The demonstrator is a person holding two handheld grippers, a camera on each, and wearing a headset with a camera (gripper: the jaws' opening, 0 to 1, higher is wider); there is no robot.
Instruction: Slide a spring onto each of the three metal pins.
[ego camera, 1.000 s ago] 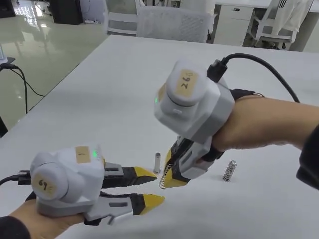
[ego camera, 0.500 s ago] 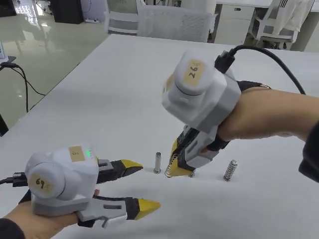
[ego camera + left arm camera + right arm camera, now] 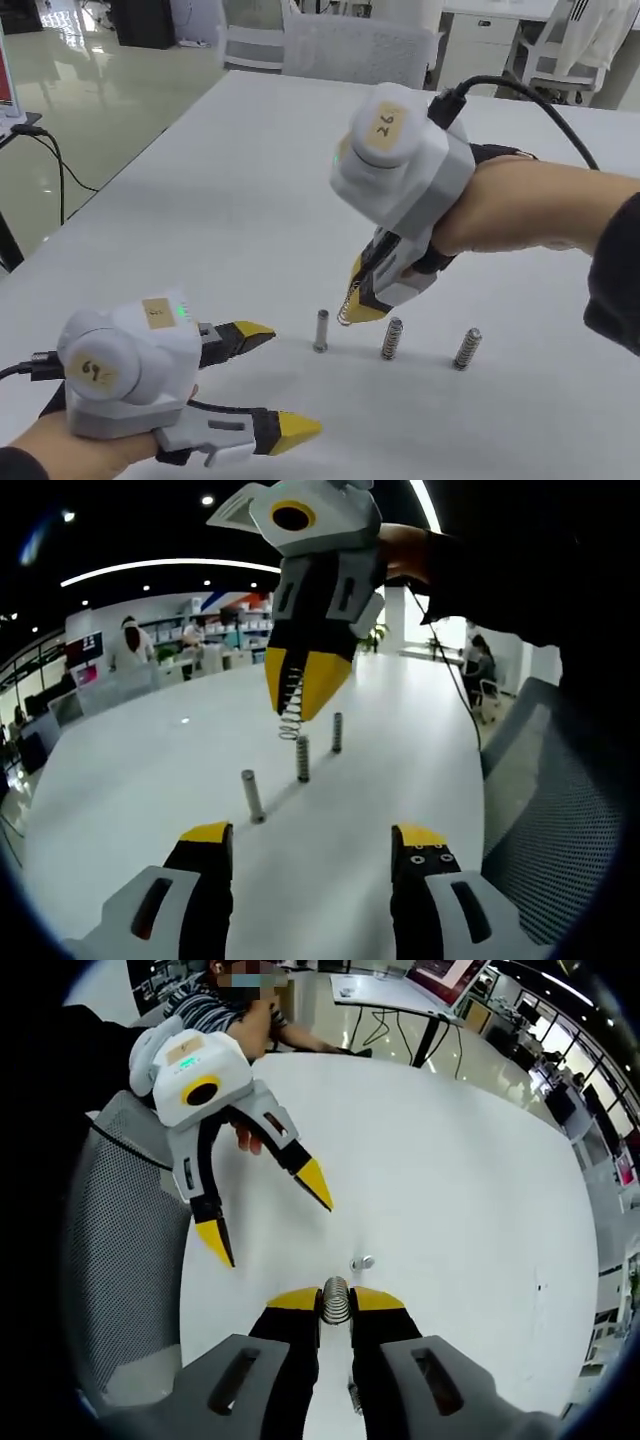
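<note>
Right gripper (image 3: pixel 360 303) pinches the last thin coiled steel spring (image 3: pixel 346 302) near the bare grey metal pin (image 3: pixel 321 330); next, align and lower it; left gripper (image 3: pixel 278 378) jaws are spread

White worktable (image 3: pixel 230 170); glossy pale floor (image 3: pixel 100 90) at left; mesh chair (image 3: pixel 340 45) behind; strip lights (image 3: pixel 160 568) overhead.
</note>
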